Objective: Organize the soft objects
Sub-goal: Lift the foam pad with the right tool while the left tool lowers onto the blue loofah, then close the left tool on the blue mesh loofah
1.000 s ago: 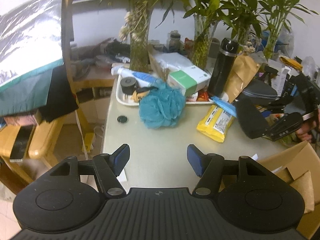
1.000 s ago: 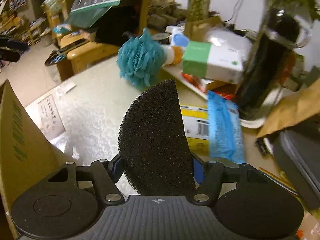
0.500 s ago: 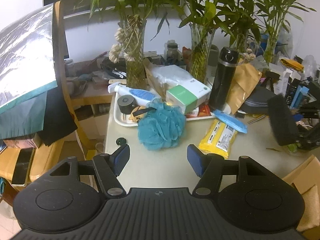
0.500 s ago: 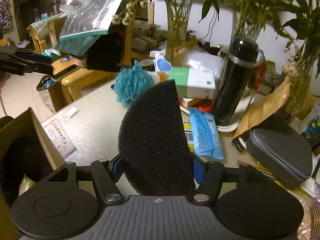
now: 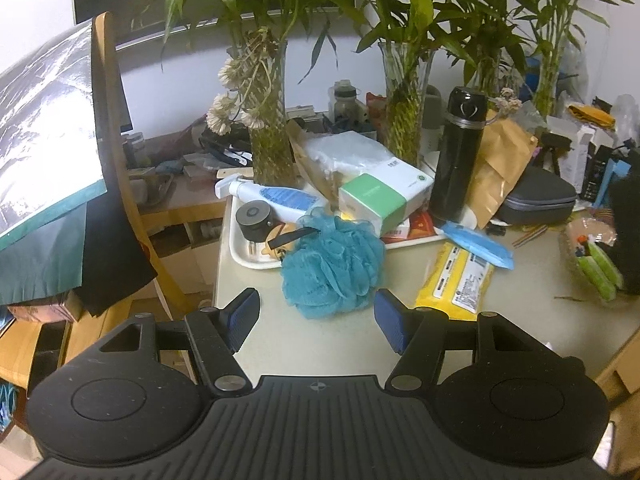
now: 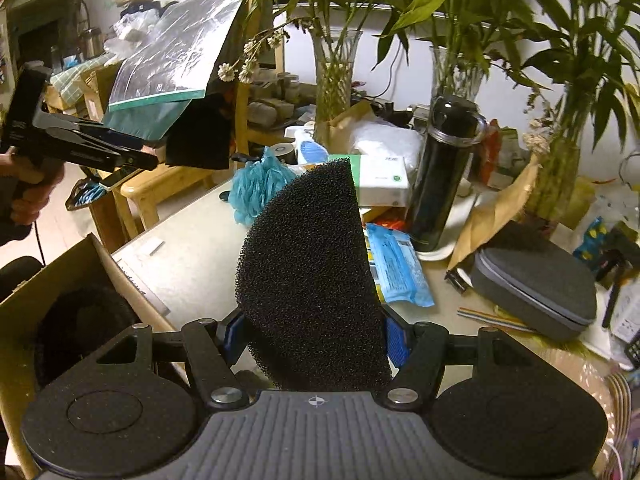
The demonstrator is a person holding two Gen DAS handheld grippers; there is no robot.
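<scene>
My right gripper (image 6: 314, 336) is shut on a black foam sponge (image 6: 308, 276), held upright above the table. A blue mesh bath pouf (image 5: 332, 266) lies on the table just in front of my left gripper (image 5: 316, 316), which is open and empty. The pouf also shows in the right wrist view (image 6: 256, 192), far left of the sponge. A cardboard box (image 6: 36, 300) stands at the lower left of the right wrist view, with something dark inside. My left gripper appears there in the air at the far left (image 6: 136, 160).
A white tray (image 5: 256, 262) holds a tissue box (image 5: 380, 196), a spray bottle and small items. A black flask (image 5: 456, 156), glass vases with plants, a yellow wipes pack (image 5: 456, 280), a blue packet and a grey case (image 5: 536, 196) crowd the table's back and right. A wooden chair stands left.
My left gripper has drawn nearer to the pouf, still open. My right gripper has lifted and pulled back right with the sponge, so the box now shows at its lower left.
</scene>
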